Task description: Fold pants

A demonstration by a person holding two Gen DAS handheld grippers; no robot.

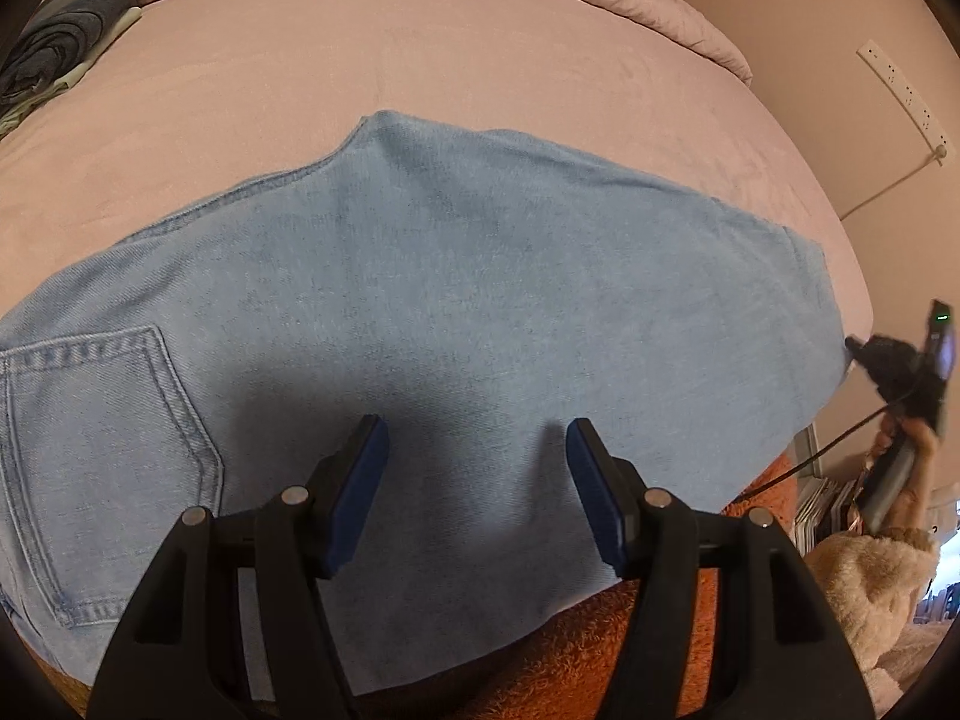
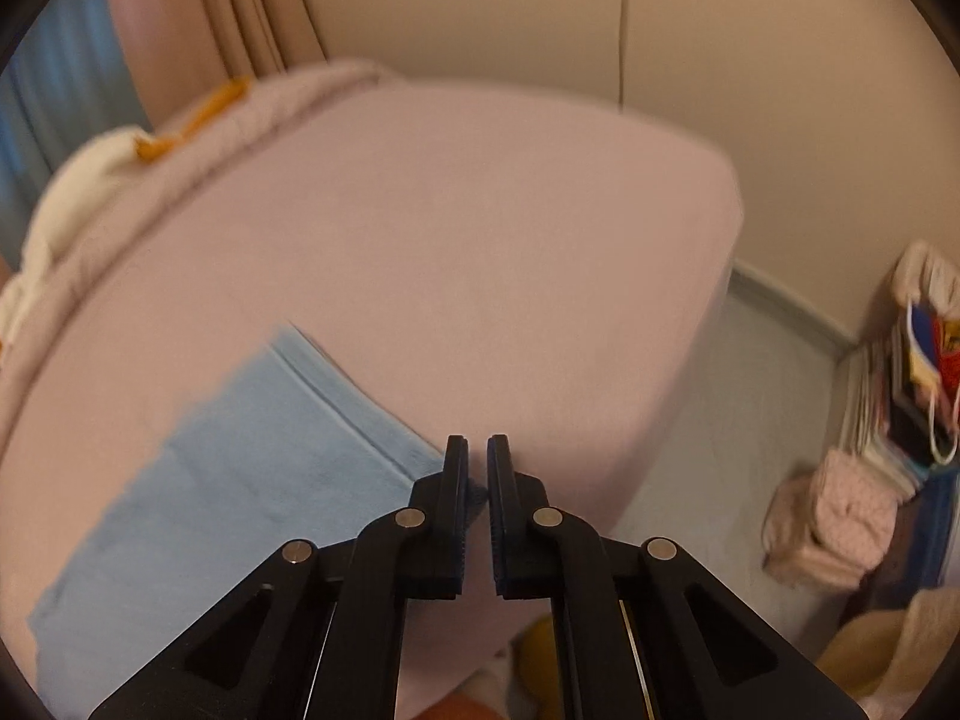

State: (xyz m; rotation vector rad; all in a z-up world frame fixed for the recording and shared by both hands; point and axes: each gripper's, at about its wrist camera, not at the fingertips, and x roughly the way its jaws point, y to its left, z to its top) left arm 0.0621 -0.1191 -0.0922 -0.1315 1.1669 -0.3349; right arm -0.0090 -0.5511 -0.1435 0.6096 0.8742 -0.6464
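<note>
Light-blue denim pants [image 1: 420,300] spread flat across the pink velvety bed [image 1: 300,60], back pocket at near left, leg hem [image 2: 360,414] at far right by the mattress edge. Left gripper [image 1: 477,450] spread wide above the cloth, nothing between the pads. Right gripper [image 2: 477,450] pressed nearly together, pinching the hem corner. Soft but thick and fairly heavy; likely to sag, not slip. Best taken at hem and seamed edge.

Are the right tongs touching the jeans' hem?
Touching. In the right wrist view the right tongs are shut on the corner of the jeans, denim pinched between the pads; the left wrist view shows the tips at the hem too.
</note>
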